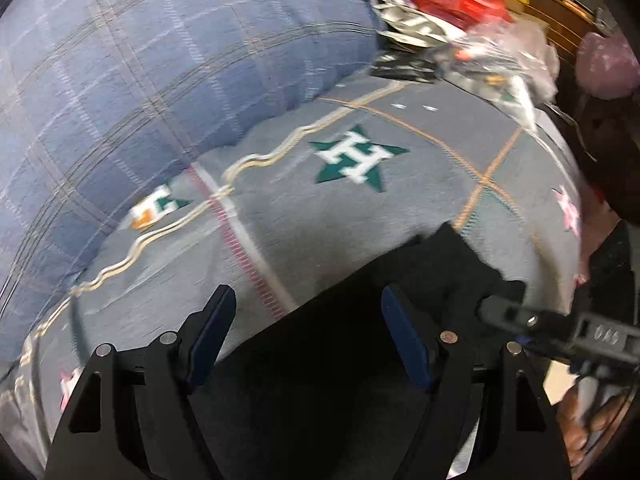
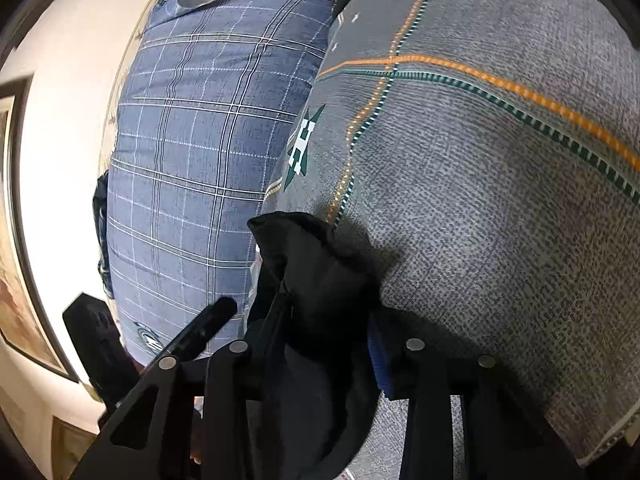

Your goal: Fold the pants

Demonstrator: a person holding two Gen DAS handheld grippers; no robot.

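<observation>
Two tongs work the black pants (image 2: 320, 276) on the bed, over a grey star-print blanket (image 1: 340, 216).
Right tongs (image 2: 316, 328) are clamped on a bunched corner of the pants; left tongs (image 1: 304, 320) stand apart, the dark cloth spread just beneath and ahead of them. Best to close the left pair on the near edge first, then carry both corners level, clear of the plaid pillow (image 1: 160, 80) beyond.

Left gripper (image 1: 306, 336) fingers spread wide over black pants (image 1: 320, 360) on grey star-print blanket (image 1: 320, 220). Right gripper (image 1: 520, 316) to its right, clamping the pants. Blue plaid pillow (image 1: 160, 80) ahead-left, clutter (image 1: 460, 20) ahead-right.
</observation>
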